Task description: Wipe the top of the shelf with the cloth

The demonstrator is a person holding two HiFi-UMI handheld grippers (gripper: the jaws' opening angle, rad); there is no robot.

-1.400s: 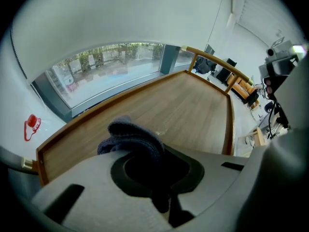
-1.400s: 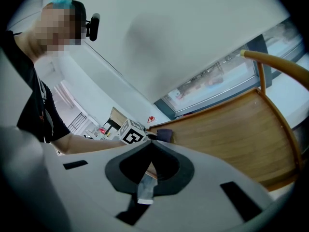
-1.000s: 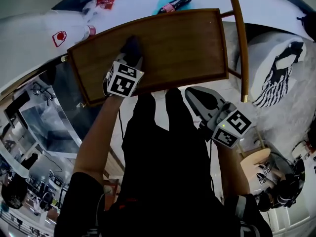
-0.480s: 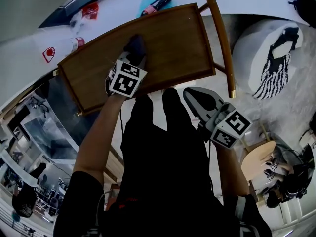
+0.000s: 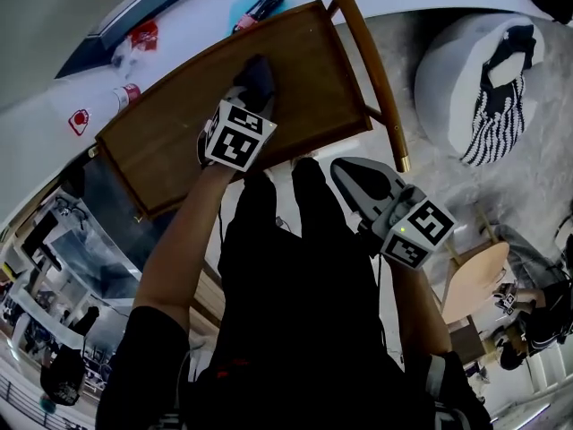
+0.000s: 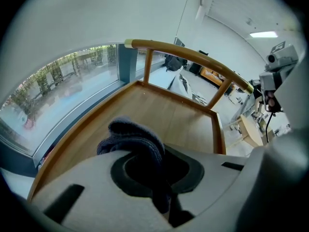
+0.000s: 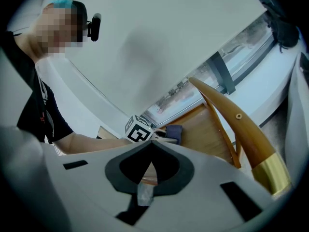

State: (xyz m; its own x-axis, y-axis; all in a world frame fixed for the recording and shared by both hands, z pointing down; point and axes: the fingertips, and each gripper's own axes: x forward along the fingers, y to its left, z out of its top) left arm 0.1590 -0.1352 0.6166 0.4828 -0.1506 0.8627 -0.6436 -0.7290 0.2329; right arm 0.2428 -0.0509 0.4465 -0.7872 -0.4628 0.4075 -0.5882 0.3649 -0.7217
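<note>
Pinches the cloth [image 5: 258, 70] in the left gripper [image 5: 253, 88] on the shelf top [image 5: 161, 146]; holds the right gripper [image 5: 342, 170] closed, empty, aside. May snag on the raised rim [image 6: 216, 129] and pull loose.

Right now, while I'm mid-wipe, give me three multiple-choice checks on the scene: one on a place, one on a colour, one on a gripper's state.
1. Where is the cloth?
A) on the shelf top
B) over the curved rail
C) on the floor

2. What colour is the cloth?
A) white
B) red
C) dark blue

3. The right gripper is:
A) shut on the cloth
B) shut and empty, off the shelf
C) open above the shelf

Answers:
1 A: the cloth lies on the wood, and the left gripper is shut on it.
2 C: it looks dark blue in the head view and the left gripper view.
3 B: its jaws meet on nothing, short of the shelf's near edge.
</note>
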